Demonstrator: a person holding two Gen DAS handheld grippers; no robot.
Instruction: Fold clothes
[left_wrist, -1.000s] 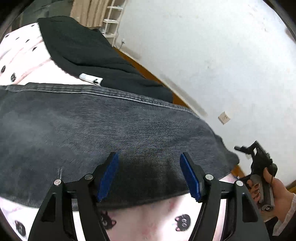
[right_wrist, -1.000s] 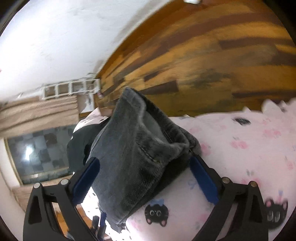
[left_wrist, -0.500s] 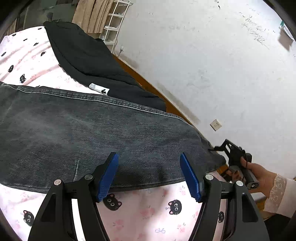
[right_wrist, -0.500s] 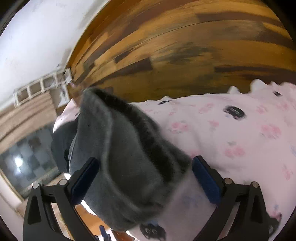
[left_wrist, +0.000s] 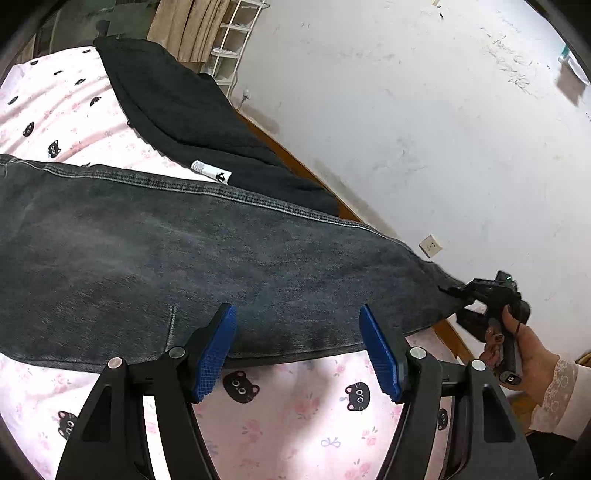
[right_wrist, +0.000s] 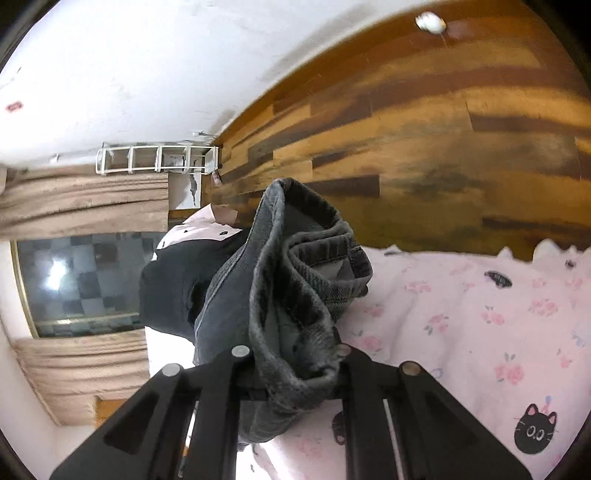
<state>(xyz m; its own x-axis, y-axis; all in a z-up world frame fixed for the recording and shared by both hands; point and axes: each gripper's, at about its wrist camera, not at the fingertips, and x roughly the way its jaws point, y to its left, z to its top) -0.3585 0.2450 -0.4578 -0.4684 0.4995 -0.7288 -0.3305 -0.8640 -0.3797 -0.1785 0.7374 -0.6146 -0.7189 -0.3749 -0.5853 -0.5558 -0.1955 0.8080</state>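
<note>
The left gripper (left_wrist: 297, 345) hangs with its jaws apart and nothing between them, just above the near edge of the jeans (left_wrist: 155, 266). These lie flat and full length across the bed sheet (left_wrist: 295, 424), running from nine o'clock to three o'clock in the left wrist view, so no fold looks made yet. At three o'clock the right gripper (right_wrist: 291, 363) is closing its jaws on the bunched end of the jeans, lifted off the sheet. Beyond, toward eleven o'clock, one black garment (left_wrist: 184, 114) waits. Count: one pair of jeans, one black garment, two grippers.
</note>
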